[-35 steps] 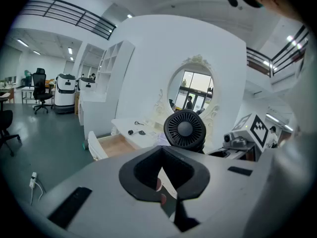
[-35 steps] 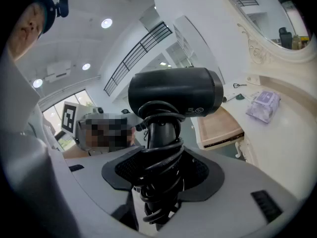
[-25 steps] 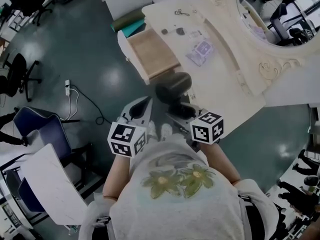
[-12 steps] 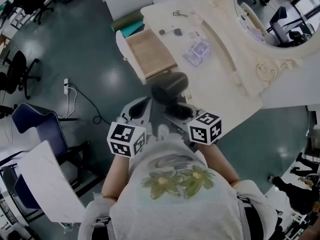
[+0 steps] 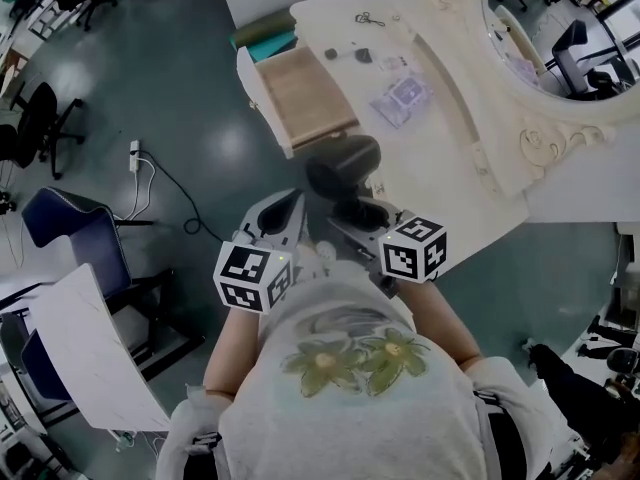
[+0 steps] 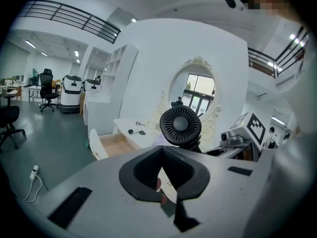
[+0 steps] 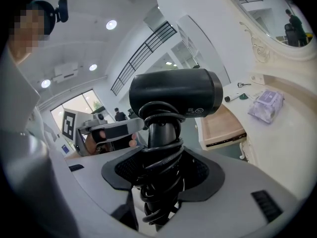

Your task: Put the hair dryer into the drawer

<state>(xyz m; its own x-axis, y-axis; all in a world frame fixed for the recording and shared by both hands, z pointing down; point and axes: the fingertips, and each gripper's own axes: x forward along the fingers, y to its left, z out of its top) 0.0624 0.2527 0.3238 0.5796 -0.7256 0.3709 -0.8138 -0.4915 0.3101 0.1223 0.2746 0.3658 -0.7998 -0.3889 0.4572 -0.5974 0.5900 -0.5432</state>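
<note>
1. The dressing table (image 5: 450, 183) lies ahead of both sets of jaws. Its drawer (image 5: 305, 93) is pulled fully out, with the wooden floor bare, presumably left that way to receive the load.

2. The hair dryer (image 7: 173, 93) is not yet in that drawer. It stands upright above your right gripper (image 7: 163, 175), barrel crosswise, short of the drawer and off the table edge. I judge that you carry it high so that it clears the drawer front.

3. The right jaws are clenched on the handle, over the cord (image 7: 161, 192) wound round it. Gripping there likely keeps the coil from slipping loose.

4. The left gripper (image 6: 171, 192) sits beside the right one. Its jaws are drawn together on nothing, and it seems merely held out of the way.

5. Compared with a second ago, the grasp and the dryer's attitude are unchanged. The drawer is still a stretch beyond the jaws, and only the head view's framing of the table has shifted slightly.
</note>
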